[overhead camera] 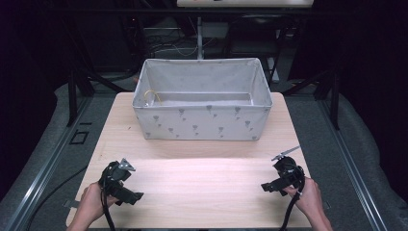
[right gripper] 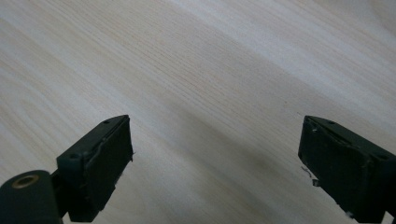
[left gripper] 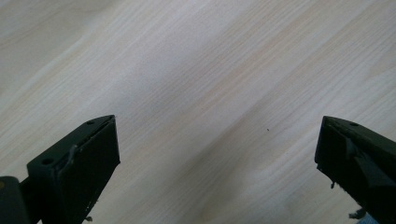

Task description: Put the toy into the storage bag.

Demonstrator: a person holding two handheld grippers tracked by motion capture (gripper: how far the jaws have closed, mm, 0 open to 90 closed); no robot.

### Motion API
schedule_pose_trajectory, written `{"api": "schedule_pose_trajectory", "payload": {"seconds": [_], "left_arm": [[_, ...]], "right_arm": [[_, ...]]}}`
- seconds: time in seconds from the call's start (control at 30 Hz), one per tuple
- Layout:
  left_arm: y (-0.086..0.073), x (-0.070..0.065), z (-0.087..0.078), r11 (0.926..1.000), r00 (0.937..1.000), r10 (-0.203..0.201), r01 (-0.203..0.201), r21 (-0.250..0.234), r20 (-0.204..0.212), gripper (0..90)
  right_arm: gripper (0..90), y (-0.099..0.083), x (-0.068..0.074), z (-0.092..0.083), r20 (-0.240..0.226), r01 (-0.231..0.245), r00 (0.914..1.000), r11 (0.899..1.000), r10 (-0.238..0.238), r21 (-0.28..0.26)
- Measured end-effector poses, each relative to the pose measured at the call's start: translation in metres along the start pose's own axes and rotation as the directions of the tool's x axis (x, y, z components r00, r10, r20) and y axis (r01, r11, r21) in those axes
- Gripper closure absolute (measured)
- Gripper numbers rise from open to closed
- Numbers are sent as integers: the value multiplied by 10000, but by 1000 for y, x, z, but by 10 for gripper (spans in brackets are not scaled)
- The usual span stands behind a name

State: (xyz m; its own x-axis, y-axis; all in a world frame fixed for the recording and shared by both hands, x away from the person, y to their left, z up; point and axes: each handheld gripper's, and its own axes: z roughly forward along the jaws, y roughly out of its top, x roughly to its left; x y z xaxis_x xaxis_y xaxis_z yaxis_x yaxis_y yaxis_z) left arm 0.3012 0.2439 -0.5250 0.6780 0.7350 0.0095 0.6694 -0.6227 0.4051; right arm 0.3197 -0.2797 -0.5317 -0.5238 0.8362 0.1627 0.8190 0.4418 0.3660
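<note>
Left gripper [overhead camera: 129, 196] and right gripper [overhead camera: 267, 186] low over near desk [overhead camera: 202, 183] edge, fingers [left gripper: 77, 163] spread wide, released, nothing held; grey fabric bin [overhead camera: 202, 122] at desk's far side.

The pale, matt wooden tabletop [overhead camera: 202, 183] shows fine grain; the grey patterned cloth bin [overhead camera: 202, 122] looks soft; black gripper jaws appear matt plastic.

In the high view, the yellow thin looped thing [overhead camera: 151, 95] inside the grey fabric box with the small printed pattern [overhead camera: 202, 122], far ahead of the left tongs [overhead camera: 136, 197], is too small to identify. The near wall hides the box floor. The bottom edge cuts off both forearms.
</note>
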Motion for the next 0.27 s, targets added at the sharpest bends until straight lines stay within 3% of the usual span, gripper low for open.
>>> {"api": "schedule_pose_trajectory", "payload": {"seconds": [0.27], "left_arm": [[-4,7,11,9999,10000,32,-33,142,60,0]], "right_arm": [[92,0,-2,0,49,105,9999,9999,-106,89]]}}
